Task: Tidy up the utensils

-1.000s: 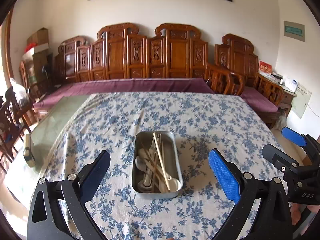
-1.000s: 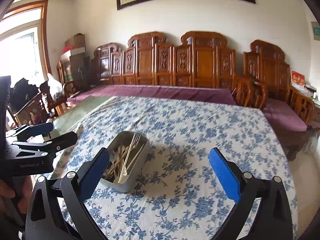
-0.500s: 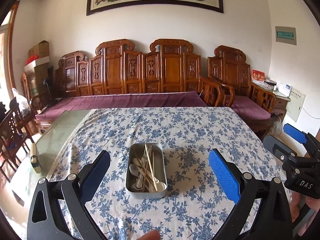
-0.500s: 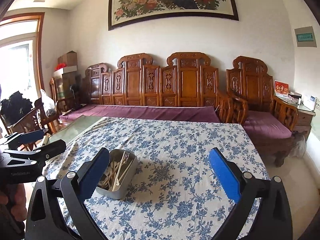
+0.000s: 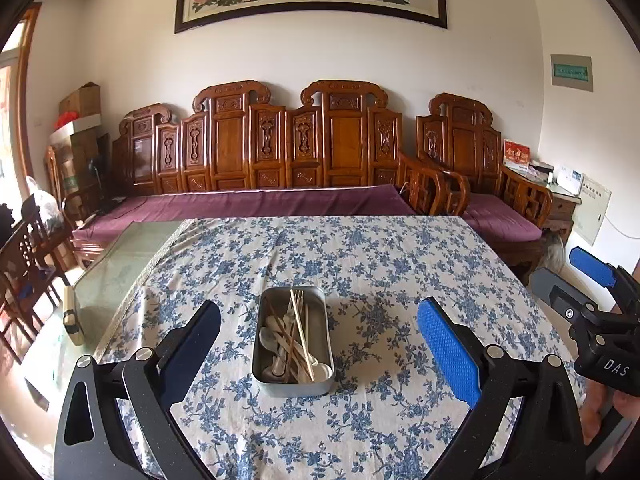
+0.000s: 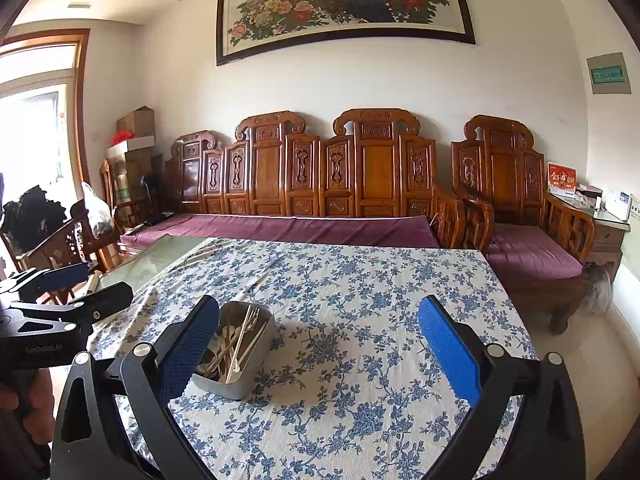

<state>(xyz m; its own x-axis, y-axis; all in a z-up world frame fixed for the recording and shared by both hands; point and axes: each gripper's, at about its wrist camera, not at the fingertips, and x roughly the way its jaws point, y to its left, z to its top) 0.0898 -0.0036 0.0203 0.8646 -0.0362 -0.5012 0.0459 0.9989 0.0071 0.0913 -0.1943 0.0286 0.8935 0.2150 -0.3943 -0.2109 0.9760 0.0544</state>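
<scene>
While utensil-laden, one metal tin (image 5: 293,376), tabletop.

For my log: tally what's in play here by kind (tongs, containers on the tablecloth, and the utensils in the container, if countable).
Tongs: 2, the left tongs and the right tongs, both open
Metal tin: 1
Tablecloth: 1
Utensils in the tin: overlapping, cannot be counted
Total counted: 4

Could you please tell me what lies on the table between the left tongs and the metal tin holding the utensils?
Only bare floral tablecloth: in the left wrist view, nothing sits between the open left tongs and the metal tin.
</scene>
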